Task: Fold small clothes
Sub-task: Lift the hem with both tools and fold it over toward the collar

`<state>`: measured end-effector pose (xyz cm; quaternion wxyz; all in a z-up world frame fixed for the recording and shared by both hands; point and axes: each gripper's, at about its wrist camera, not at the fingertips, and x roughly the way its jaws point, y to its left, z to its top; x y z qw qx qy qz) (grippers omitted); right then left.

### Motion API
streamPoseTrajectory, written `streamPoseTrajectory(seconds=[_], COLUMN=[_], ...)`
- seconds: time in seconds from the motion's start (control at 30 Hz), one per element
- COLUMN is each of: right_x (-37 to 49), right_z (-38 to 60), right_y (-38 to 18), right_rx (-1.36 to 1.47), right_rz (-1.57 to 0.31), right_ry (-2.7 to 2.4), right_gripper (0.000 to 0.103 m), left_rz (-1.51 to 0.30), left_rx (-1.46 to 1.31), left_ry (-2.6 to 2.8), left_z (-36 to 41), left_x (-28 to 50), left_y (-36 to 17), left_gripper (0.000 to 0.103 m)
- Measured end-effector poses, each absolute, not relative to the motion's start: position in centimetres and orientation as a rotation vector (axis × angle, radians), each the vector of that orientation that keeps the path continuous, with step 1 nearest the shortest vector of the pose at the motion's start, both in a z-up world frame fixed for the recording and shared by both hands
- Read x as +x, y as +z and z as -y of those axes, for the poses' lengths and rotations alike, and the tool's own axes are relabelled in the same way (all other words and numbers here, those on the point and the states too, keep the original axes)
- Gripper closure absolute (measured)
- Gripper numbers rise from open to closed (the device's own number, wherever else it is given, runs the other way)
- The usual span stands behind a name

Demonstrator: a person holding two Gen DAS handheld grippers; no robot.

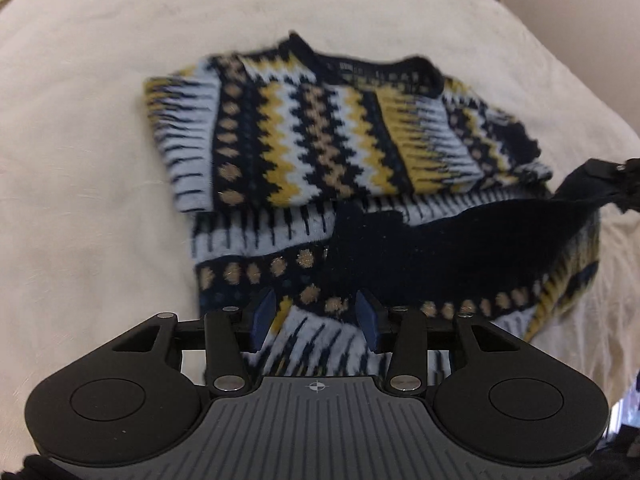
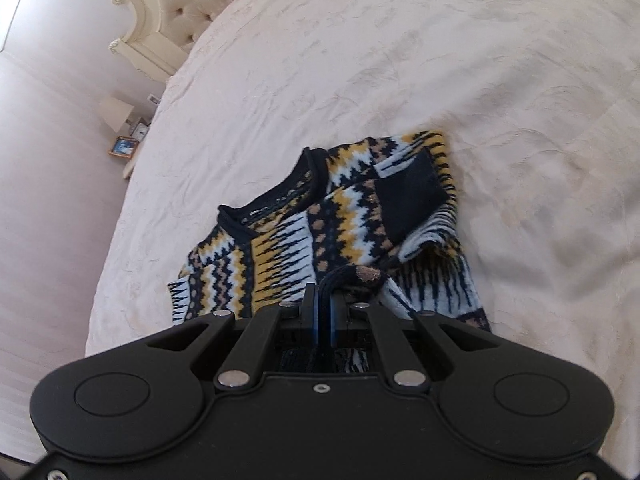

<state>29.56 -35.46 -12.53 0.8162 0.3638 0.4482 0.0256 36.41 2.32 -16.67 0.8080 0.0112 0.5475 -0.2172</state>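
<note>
Sweater (image 1: 312,140), a soft, floppy patterned knit, lies half-folded on the bed (image 1: 80,160). Right claw (image 2: 324,300) is clamped on its dark hem at six o'clock; left claw (image 1: 316,316) gapes empty over it. Best gripped by hems, not loose middle.

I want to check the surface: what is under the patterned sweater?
The sweater lies on a cream bedspread, which shows all around it. The part directly beneath is covered, so anything hidden there cannot be seen.

Left gripper (image 1: 316,316) jaws apart, right gripper (image 2: 324,300) clamped shut
</note>
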Motion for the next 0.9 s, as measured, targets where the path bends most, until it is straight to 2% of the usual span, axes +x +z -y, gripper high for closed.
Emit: streamPoseTrajectory(seconds=[0.23, 0.3, 0.33, 0.63, 0.77, 0.9], right_x=[28.6, 28.3, 28.2, 28.2, 30.5, 35.2], right_z=[35.4, 35.5, 35.5, 35.8, 36.1, 36.5], right_y=[-12.3, -12.5, -12.5, -11.3, -10.0, -9.7], right_rx=[0.772, 0.786, 0.792, 0.797, 0.795, 0.804], right_rz=[-0.953, -0.949, -0.947, -0.923, -0.886, -0.846], right_ry=[-0.012, -0.032, -0.040, -0.058, -0.019, 0.009], right_gripper=[0.091, 0.091, 0.091, 0.091, 0.091, 0.091], left_rz=[-1.180, -1.182, -1.169, -0.930, -0.817, -0.757], left_rx=[0.075, 0.053, 0.044, -0.034, -0.054, -0.052], left_ry=[-0.593, -0.601, -0.601, -0.474, -0.431, -0.404], left_z=[0.0, -0.2, -0.4, -3.6, -4.4, -4.0], left_x=[37.6, 37.4, 37.2, 34.4, 35.9, 39.7], left_y=[-18.4, -18.4, -18.2, -11.5, -7.8, -6.3], left_gripper=[0.061, 0.084, 0.098, 0.099, 0.099, 0.099])
